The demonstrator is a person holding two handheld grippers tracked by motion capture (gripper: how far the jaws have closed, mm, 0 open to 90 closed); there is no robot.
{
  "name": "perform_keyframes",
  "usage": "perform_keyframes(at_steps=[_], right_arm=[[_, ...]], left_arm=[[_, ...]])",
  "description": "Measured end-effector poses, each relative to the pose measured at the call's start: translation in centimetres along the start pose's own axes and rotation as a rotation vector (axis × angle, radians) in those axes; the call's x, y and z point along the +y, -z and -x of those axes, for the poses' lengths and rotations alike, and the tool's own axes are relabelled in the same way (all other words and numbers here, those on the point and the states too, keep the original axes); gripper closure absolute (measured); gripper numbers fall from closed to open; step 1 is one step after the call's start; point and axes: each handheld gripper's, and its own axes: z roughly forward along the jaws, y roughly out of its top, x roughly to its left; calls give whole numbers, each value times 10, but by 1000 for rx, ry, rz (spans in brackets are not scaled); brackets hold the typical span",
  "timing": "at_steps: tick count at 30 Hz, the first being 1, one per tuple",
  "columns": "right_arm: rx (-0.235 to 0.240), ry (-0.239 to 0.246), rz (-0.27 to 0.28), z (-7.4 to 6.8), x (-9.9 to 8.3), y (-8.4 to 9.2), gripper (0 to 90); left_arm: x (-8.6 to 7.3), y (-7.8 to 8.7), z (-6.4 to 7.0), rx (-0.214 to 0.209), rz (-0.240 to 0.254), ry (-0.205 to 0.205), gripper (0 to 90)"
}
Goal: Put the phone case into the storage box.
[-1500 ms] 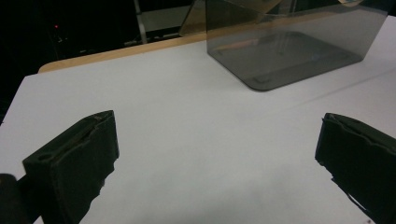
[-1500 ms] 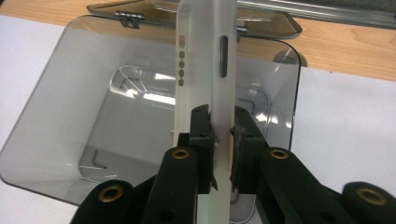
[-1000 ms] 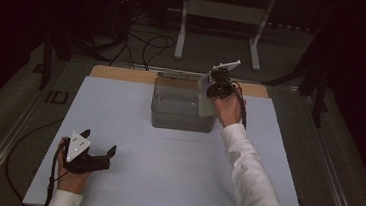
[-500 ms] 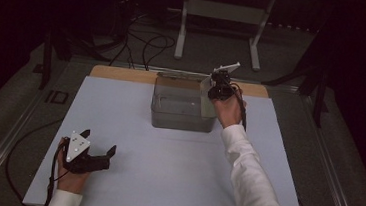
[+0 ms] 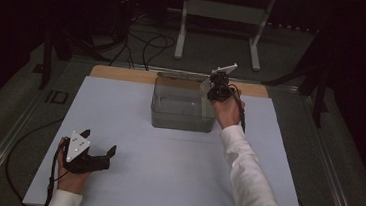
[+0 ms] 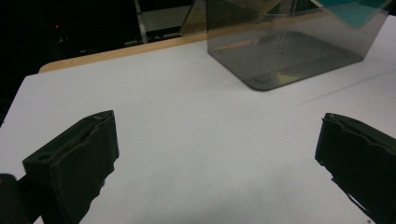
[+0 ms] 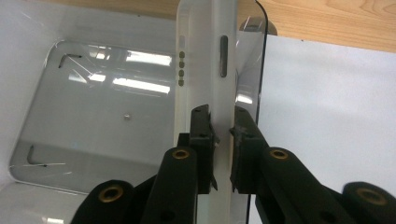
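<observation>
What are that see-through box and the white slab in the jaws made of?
The box looks like clear, smoky-tinted plastic: glossy walls with glare, rounded corners, and the table visible through it. The slab, pinched by the right gripper, seems matte white plastic or coated metal, with a slot and small dots along its edge.

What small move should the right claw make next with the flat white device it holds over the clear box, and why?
Probably lower it a little into the clear box. The right claw is shut on the white device's thin edge, holding it edge-on above the box interior, close to the right wall. The left claw rests open on the table, so it seems uninvolved.
</observation>
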Motion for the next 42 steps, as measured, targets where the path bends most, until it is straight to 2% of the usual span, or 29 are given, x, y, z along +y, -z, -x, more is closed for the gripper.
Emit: perform_keyframes(at_steps=[25,42], right_arm=[[-33,-21,-29,4,-1,-15,817],[-36,-36,-36,5,-1,-22,817]], left_arm=[[0,0,0,-1,1,1,3],[0,1,0,2,2,4,3]])
